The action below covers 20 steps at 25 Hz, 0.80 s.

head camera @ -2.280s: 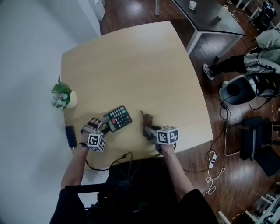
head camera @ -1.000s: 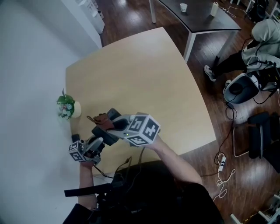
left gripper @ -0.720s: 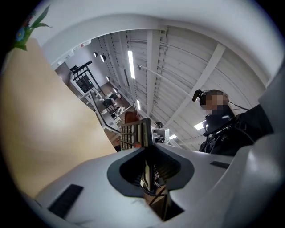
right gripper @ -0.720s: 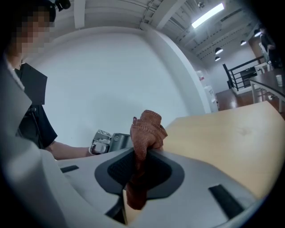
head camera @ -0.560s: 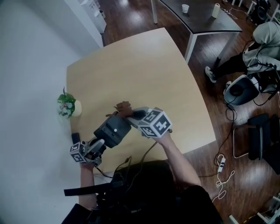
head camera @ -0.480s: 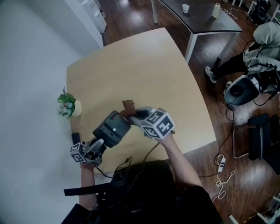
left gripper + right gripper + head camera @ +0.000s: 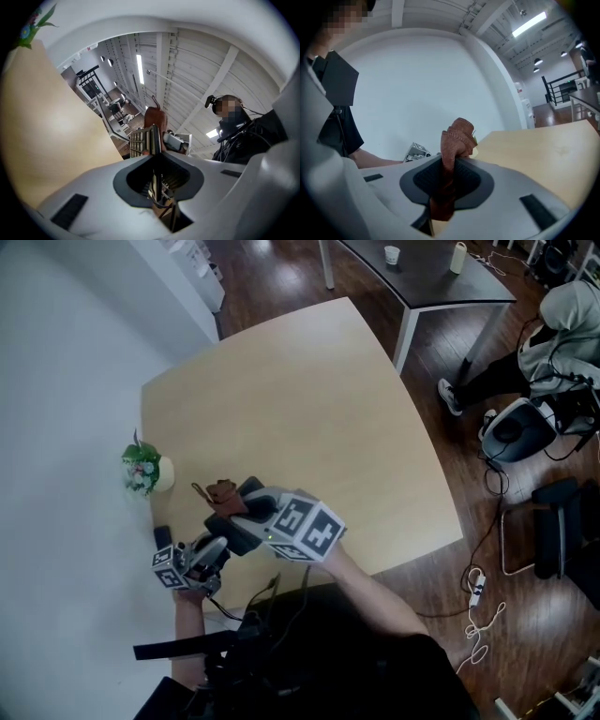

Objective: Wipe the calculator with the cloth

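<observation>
Pale wooden table (image 7: 300, 399), white wall (image 7: 56, 381), dark plank floor (image 7: 281, 277).
Left gripper (image 7: 156, 157) clamps the calculator (image 7: 148, 140) edge-on, long axis seemingly along its jaws; right gripper (image 7: 448, 164) pinches the cloth (image 7: 457, 137).

white wall (image 7: 56, 352) | dark wood floor (image 7: 272, 277) | light table (image 7: 300, 399) | dark table (image 7: 431, 279)

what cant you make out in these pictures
Head view: the right gripper covers most of the calculator, so whether the cloth touches it cannot be told.
Left gripper view: the calculator is edge-on; its screen is hidden.
Head view: the dark thing at the table edge is too small to name.
</observation>
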Available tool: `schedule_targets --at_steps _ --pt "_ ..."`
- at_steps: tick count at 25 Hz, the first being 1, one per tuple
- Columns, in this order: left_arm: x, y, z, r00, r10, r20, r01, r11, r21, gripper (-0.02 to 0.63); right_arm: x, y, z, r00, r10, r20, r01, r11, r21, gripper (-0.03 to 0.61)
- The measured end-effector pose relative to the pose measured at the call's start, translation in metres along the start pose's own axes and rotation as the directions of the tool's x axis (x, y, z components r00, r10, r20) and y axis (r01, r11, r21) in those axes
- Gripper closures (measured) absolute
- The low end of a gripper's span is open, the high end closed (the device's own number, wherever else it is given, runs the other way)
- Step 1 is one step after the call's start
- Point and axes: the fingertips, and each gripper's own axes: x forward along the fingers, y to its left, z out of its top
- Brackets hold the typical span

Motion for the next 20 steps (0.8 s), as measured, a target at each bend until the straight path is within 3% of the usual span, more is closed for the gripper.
schedule_targets --at_steps 3,8,10,13,15,17,20 --pt "-0.006 -0.005 0.004 0.999 -0.034 0.037 0.034 0.999 -0.006 0.555 -0.012 -0.034 -0.01 0.997 -0.081 -0.007 0.081 0.996 0.043 0.508" --pt "-0.009 0.001 0.0 0.998 -0.022 0.052 0.023 0.999 -0.025 0.56 -0.046 -0.076 -0.022 0.972 -0.233 -0.017 0.234 0.969 0.08 0.511" --pt "-0.009 0.003 0.002 0.998 -0.02 0.063 0.022 0.999 -0.03 0.561 -0.051 -0.064 -0.01 0.978 -0.205 0.02 0.203 0.976 0.081 0.512" --pt "-0.004 0.003 -0.001 0.999 -0.013 0.04 0.014 1.0 -0.024 0.56 -0.037 -0.012 0.014 0.996 -0.05 0.071 0.047 0.998 0.042 0.512" --pt "0.0 0.0 -0.004 0.999 -0.019 0.026 0.019 1.0 -0.014 0.56 -0.022 0.017 0.015 0.998 0.024 0.056 -0.024 1.0 -0.013 0.512" --pt "0.003 -0.002 -0.004 0.999 -0.029 0.022 0.029 1.0 -0.008 0.56 -0.01 0.02 0.006 1.0 0.014 0.014 -0.013 0.998 -0.059 0.511" --pt "0.0 -0.006 -0.005 0.998 -0.051 0.03 0.051 0.999 -0.013 0.557 -0.01 -0.003 -0.006 0.998 -0.062 -0.012 0.061 0.997 -0.054 0.509"
